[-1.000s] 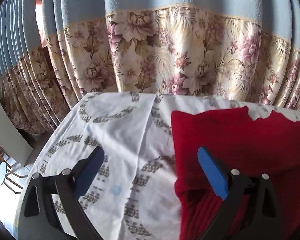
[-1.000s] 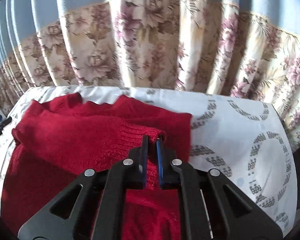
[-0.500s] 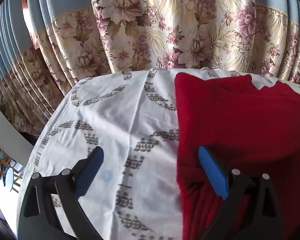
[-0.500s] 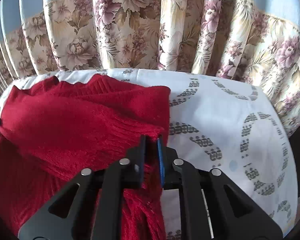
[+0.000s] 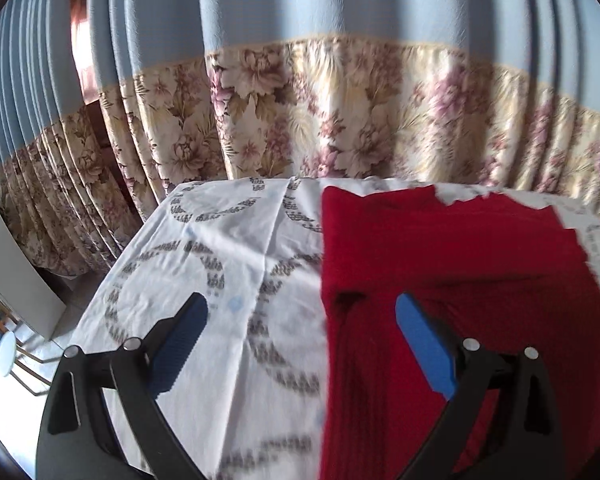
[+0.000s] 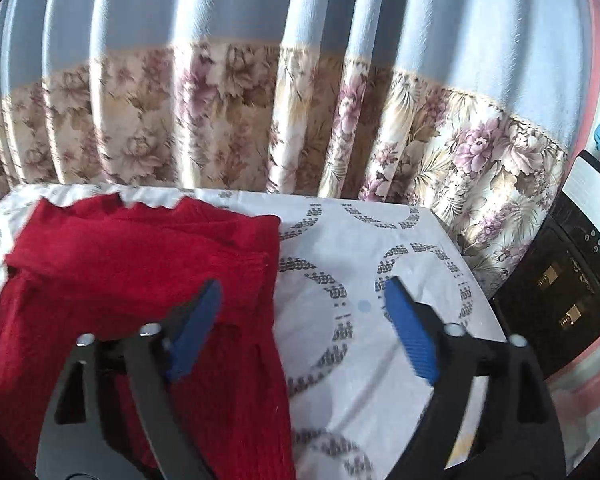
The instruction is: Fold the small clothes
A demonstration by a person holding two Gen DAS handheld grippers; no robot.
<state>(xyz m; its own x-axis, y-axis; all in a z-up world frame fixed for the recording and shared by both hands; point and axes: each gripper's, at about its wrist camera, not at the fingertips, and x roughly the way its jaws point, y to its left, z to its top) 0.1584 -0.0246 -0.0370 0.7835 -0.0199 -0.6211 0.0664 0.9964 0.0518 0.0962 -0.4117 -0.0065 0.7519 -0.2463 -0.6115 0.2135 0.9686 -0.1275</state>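
Note:
A red knit sweater lies on the white patterned tablecloth, its sleeves folded in over the body. In the right wrist view the sweater fills the left half, with the sleeve cuff lying near its right edge. My left gripper hovers open above the sweater's left edge, nothing between its blue pads. My right gripper straddles the sweater's right edge with its jaws opening; they stand wide and press on nothing.
Blue and floral curtains hang right behind the table's far edge. A black and white appliance stands beside the table's right side. A chair and floor show past the left table edge.
My right gripper has let go of the red sleeve cuff and sprung wide, pulling back and up. My left gripper, open throughout, also drew back from the sweater.

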